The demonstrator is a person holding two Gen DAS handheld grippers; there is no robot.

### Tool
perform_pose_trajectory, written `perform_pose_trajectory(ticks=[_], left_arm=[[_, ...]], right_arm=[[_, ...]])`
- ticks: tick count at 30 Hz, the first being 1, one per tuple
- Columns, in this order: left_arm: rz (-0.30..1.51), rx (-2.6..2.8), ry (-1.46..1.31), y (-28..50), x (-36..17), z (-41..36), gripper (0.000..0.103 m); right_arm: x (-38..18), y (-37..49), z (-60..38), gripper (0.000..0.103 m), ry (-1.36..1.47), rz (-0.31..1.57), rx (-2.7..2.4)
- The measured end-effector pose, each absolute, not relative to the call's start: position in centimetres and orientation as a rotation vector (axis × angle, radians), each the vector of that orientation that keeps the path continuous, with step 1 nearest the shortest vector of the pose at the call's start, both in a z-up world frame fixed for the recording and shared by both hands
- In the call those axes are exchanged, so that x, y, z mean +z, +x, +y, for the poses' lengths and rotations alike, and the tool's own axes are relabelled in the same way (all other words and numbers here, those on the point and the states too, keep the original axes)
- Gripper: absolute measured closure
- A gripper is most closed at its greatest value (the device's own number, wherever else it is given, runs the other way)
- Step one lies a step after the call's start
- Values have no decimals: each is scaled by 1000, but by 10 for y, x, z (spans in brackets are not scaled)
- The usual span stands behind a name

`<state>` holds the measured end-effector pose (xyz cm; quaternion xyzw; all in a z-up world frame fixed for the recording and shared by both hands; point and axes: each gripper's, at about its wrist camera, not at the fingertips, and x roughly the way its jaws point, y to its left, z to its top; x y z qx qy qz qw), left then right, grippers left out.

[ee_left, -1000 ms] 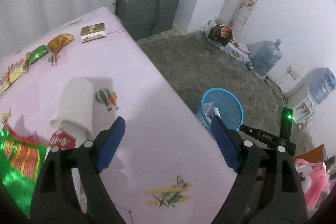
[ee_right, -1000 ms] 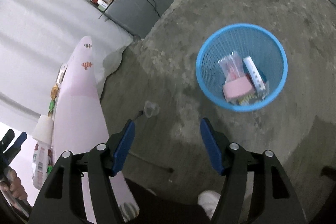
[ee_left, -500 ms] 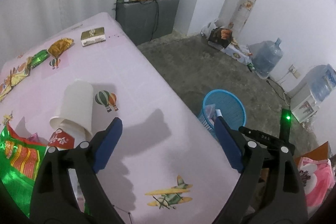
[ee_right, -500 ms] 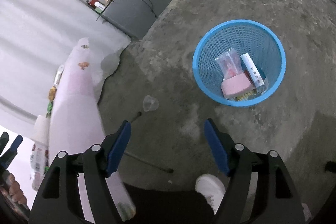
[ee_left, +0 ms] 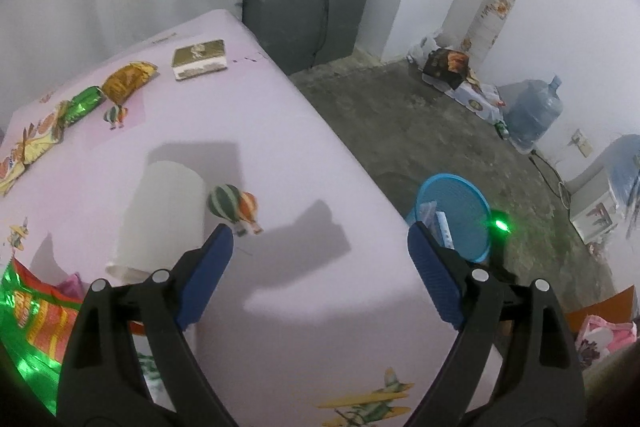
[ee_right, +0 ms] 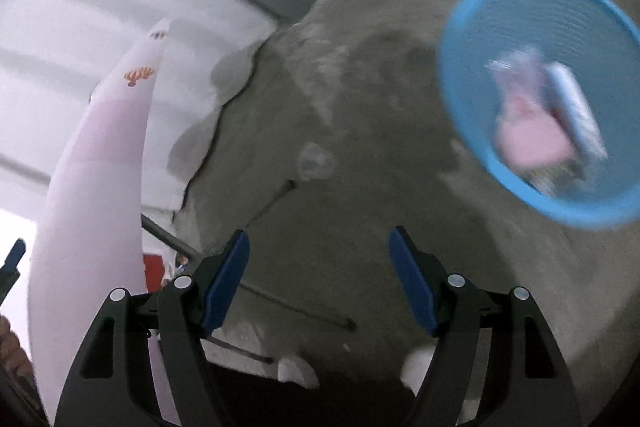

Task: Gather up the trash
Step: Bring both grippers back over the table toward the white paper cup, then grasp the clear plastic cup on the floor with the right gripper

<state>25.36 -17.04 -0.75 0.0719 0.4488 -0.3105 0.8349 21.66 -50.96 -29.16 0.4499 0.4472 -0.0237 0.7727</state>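
Observation:
My left gripper [ee_left: 320, 255] is open and empty above the pink-clothed table [ee_left: 304, 155]. A white paper cup [ee_left: 160, 219] lies on its side just left of the left finger. A green and red foil bag [ee_left: 28, 315] lies at the lower left. Snack wrappers [ee_left: 84, 103] and a gold box [ee_left: 200, 59] lie farther back. My right gripper [ee_right: 320, 259] is open and empty above the concrete floor. The blue trash basket [ee_right: 472, 119] with a pink item and wrappers inside stands to its upper right; it also shows in the left wrist view [ee_left: 472, 223].
A clear plastic cup [ee_right: 316, 163] lies on the floor. A thin dark rod [ee_right: 296, 311] lies there too. A grey cabinet [ee_left: 304, 15] stands behind the table. A water jug [ee_left: 532, 119] and bags [ee_left: 448, 63] line the far wall.
The right gripper swung left, so the basket shifted to the upper right, blurred. The left gripper drew back and up a little over the table. Both stayed open.

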Motion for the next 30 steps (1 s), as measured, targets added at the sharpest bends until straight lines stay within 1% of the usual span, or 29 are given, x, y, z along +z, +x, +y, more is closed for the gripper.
perform_pose_trajectory(ticks=[2, 7, 10, 13, 15, 17, 19, 21, 24, 26, 27, 28, 30], left_arm=[[952, -650, 133, 258, -5, -162, 18], [955, -625, 73, 267, 7, -134, 18], [945, -586, 57, 272, 16, -116, 18], [939, -548, 42, 277, 21, -102, 18], [941, -527, 32, 282, 22, -94, 18], [952, -519, 25, 287, 20, -90, 19], [963, -511, 17, 290, 18, -88, 18], [969, -508, 18, 292, 15, -86, 18], [972, -507, 21, 291, 14, -85, 18], [966, -506, 23, 289, 15, -84, 18], [962, -508, 21, 289, 16, -83, 18], [958, -512, 17, 287, 18, -81, 18], [948, -516, 10, 284, 21, -80, 18]], right_arm=[[-312, 261, -512, 32, 985, 989, -9], [-394, 413, -498, 33, 917, 1196, 54], [-431, 473, -479, 33, 855, 1289, 69], [-460, 505, -458, 33, 737, 1368, 60], [-480, 519, -441, 33, 692, 1428, 86], [-500, 523, -425, 36, 668, 1485, 87], [-513, 523, -416, 36, 658, 1512, 87], [-522, 522, -411, 40, 641, 1528, 69], [-531, 517, -413, 47, 702, 1531, 68], [-530, 511, -417, 62, 731, 1534, 62], [-531, 508, -418, 65, 727, 1550, 56], [-533, 505, -419, 67, 733, 1565, 59], [-534, 500, -423, 69, 769, 1576, 65]])
